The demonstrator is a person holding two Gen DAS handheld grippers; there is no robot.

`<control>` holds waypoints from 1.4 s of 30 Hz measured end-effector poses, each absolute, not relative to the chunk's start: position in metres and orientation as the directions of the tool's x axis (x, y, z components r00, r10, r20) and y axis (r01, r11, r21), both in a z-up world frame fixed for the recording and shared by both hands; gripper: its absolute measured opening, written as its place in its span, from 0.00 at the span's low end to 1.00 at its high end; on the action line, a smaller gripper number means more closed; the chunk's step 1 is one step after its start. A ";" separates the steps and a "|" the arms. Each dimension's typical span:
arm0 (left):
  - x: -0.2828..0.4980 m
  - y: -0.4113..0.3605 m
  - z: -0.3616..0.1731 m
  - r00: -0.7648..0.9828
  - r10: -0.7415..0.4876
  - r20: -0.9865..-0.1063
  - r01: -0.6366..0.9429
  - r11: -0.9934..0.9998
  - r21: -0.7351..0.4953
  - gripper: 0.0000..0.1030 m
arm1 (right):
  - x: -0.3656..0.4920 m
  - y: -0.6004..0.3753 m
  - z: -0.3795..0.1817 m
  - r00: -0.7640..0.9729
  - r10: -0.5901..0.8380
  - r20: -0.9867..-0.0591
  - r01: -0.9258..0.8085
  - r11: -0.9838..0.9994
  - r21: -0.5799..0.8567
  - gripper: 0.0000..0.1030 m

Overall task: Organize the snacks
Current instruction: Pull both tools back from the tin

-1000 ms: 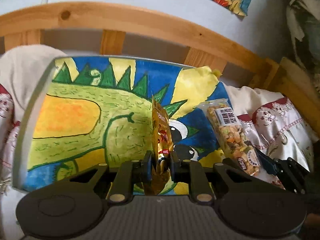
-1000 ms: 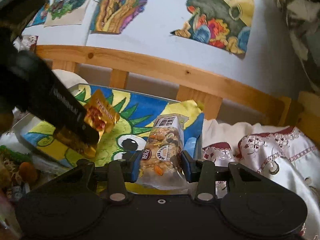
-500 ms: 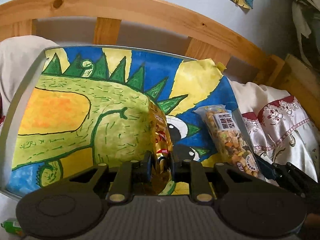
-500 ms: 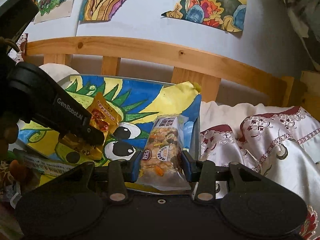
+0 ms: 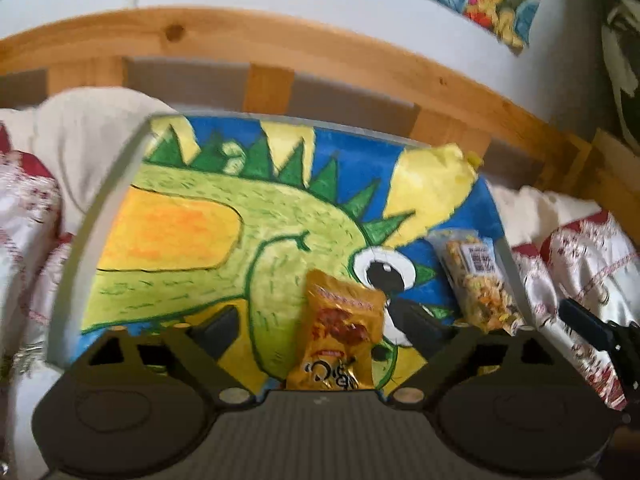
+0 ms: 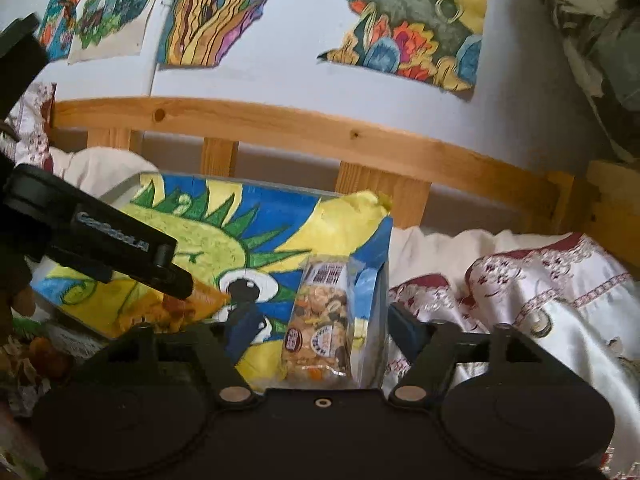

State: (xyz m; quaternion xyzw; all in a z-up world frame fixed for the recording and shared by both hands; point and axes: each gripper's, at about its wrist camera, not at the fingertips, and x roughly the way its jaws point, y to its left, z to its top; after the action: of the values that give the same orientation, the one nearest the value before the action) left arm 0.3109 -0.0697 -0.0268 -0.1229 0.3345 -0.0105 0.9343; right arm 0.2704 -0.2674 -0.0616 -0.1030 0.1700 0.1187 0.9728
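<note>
Orange packet (image 5: pixel 340 332) lies between opening left tool (image 5: pixel 320 320)

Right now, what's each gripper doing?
Left gripper: opening, orange packet lies loose between its jaws.
Right gripper: opening, nut packet loose.

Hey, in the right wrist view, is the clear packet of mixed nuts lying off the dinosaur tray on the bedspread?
No, the clear nut packet lies on the dinosaur tray near its right edge, with the bedspread beyond it.

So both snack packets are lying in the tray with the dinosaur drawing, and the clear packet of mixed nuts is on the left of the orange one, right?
Not quite. In the left wrist view the clear nut packet lies right of the orange packet; both are in the tray.
</note>
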 end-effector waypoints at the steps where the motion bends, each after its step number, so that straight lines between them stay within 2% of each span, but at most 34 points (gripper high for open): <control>1: 0.305 -0.068 -0.024 0.788 -0.090 -0.609 -0.070 0.970 -0.234 0.97 | 0.267 -0.268 -0.058 0.919 0.196 -0.342 -0.260 0.953 -0.152 0.83; 6: 0.274 -0.055 -0.009 0.838 -0.030 -0.545 -0.111 0.968 -0.223 0.99 | 0.248 -0.271 -0.040 0.935 0.203 -0.289 -0.245 0.962 -0.117 0.99; 12: 0.227 -0.039 0.005 0.871 0.010 -0.492 -0.142 0.962 -0.232 0.99 | 0.210 -0.268 -0.023 0.956 0.209 -0.207 -0.236 0.964 -0.120 0.99; 21: 0.153 -0.013 0.017 0.891 0.035 -0.452 -0.163 0.955 -0.247 0.99 | 0.150 -0.251 -0.002 0.958 0.244 -0.148 -0.263 0.957 -0.124 0.99; 34: 0.075 0.026 0.000 0.858 0.113 -0.500 -0.248 0.946 -0.211 0.99 | 0.081 -0.222 -0.001 0.923 0.330 -0.198 -0.356 0.928 -0.114 0.99; 42: 0.047 0.033 -0.013 0.834 0.124 -0.538 -0.272 0.940 -0.205 0.99 | 0.059 -0.217 -0.008 0.895 0.342 -0.286 -0.378 0.922 -0.083 0.99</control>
State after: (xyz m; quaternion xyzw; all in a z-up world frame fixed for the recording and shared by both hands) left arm 0.0469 0.0333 -0.0133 -0.1379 0.2684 0.1046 0.9476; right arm 0.0589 -0.2169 -0.0082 -0.0685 0.1341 0.1853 0.9711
